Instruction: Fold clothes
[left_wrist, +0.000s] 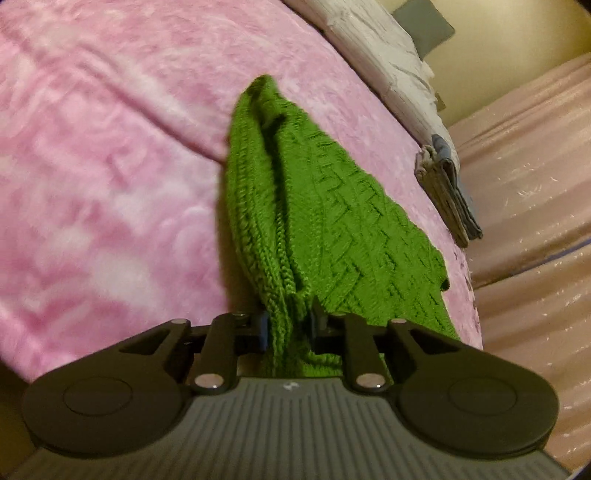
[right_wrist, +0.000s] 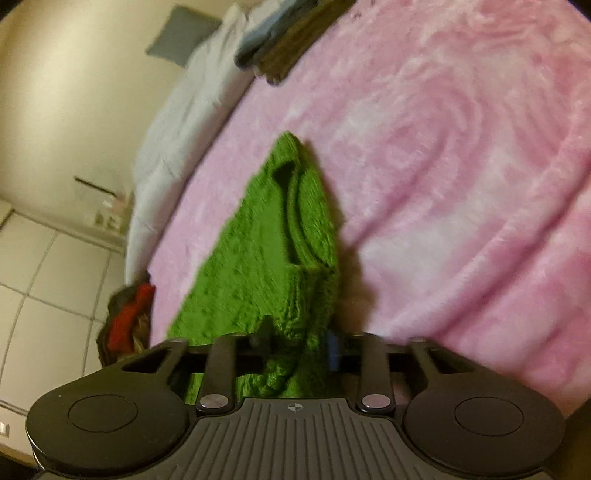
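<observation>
Pink plush blanket (left_wrist: 110, 166) covers the bed and fills most of both views; a white quilt or pillow (left_wrist: 388, 66) runs along its far edge by the wall, and a pinkish curtain-like fabric (left_wrist: 528, 166) hangs off the bed side in the left view. Tiled floor (right_wrist: 48, 266) shows in the right view, with a dark and red heap of clothes (right_wrist: 127, 321) at the bed's edge. A flat folded stack, grey-blue (left_wrist: 448, 195), sits near the blanket's edge; the right view shows blurred dark and blue folded items (right_wrist: 273, 44) at the far side, maybe the same pile, can't tell. Task item: a green knit garment (left_wrist: 314, 221), chunky cable pattern, bunched into a long narrow shape, its far end resting on or just over the blanket, its near end raised into both tools. Left gripper (left_wrist: 288, 328) is clenched on a gathered edge of the knit; right gripper (right_wrist: 297, 343) is likewise clamped on the green knit. Both views are motion-blurred, so the cloth is probably mid-carry. Step in hand, by my read: the garment is held by two points on one edge, which fits either laying it out flat or bringing one edge over for a fold; the frames don't settle which. Whichever it is, the move to come needs both grips kept even and the edge taut, since thick knit sags and bunches, and it needs the far end laid down square without dragging the plush underneath.
</observation>
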